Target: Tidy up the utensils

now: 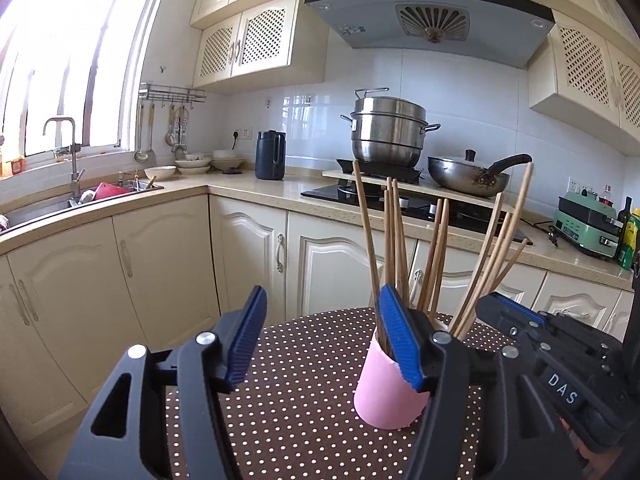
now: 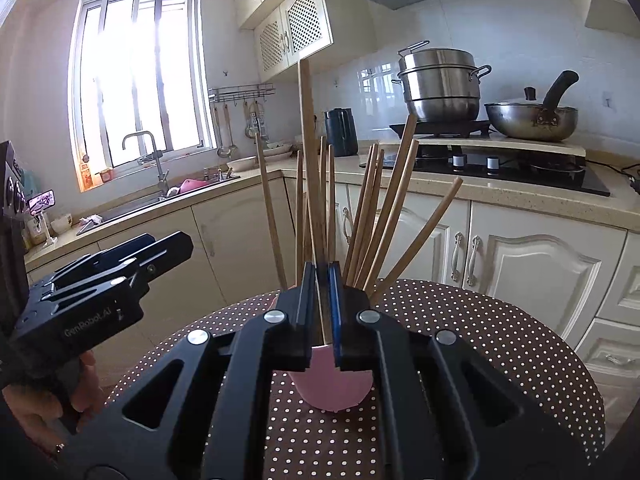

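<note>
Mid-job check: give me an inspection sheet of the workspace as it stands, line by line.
Surface: round brown table with white polka dots, bare around the cup.
Job's things: pink plastic cup upright, holding fanned-out wooden chopsticks.
Clutter: nothing seen on the table.
Grippers: left tool open, its right finger in front of the cup; right tool shut on one tall wooden chopstick standing in the cup.
Cables: black cord on the counter by the green appliance.
Surroundings: steel stacked steamer pot and wok on the stove; sink under the window.
</note>
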`<action>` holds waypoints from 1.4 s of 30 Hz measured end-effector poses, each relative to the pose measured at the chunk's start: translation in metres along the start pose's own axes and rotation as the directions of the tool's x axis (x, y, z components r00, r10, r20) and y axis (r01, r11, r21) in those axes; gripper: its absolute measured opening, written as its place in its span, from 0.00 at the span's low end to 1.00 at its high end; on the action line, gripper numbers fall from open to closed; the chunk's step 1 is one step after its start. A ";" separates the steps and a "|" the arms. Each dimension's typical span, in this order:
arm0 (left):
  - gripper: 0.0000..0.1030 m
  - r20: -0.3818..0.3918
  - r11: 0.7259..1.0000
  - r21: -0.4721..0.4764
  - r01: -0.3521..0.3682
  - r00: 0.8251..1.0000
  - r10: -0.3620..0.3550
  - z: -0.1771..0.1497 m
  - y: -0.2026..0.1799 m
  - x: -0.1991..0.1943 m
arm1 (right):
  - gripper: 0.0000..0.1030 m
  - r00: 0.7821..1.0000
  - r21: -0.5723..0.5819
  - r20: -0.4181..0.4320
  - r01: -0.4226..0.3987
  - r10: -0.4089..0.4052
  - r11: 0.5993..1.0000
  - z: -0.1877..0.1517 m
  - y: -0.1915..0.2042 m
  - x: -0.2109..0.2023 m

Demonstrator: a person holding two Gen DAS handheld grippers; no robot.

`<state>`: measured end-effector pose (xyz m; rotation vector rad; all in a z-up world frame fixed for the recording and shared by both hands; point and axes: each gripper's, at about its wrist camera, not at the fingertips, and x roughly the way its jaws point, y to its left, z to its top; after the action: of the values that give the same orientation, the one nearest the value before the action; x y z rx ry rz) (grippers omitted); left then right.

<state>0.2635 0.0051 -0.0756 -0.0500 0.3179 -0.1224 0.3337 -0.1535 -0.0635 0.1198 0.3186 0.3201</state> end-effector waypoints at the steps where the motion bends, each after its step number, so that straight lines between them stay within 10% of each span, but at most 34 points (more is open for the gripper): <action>1: 0.58 0.004 1.000 0.004 -0.006 1.000 0.006 0.001 0.000 -0.003 | 0.08 1.000 -0.001 0.004 0.001 -0.001 1.000 0.000 0.001 -0.003; 12: 0.65 0.057 0.998 0.012 -0.063 0.996 0.063 0.009 0.007 -0.068 | 0.10 0.998 -0.019 0.064 -0.004 0.005 1.000 0.010 0.025 -0.052; 16: 0.68 0.071 0.995 0.024 -0.097 0.993 0.095 0.009 0.008 -0.097 | 0.54 0.993 -0.035 0.115 0.008 -0.004 0.999 0.013 0.043 -0.083; 42: 0.77 0.195 0.984 0.059 -0.169 0.969 0.155 0.001 -0.003 -0.194 | 0.72 0.984 -0.124 0.168 0.076 -0.055 0.989 -0.005 0.101 -0.159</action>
<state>0.0804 0.0267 -0.0148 0.0389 0.1257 0.0328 0.1595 -0.1104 -0.0053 0.0075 0.1374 0.2631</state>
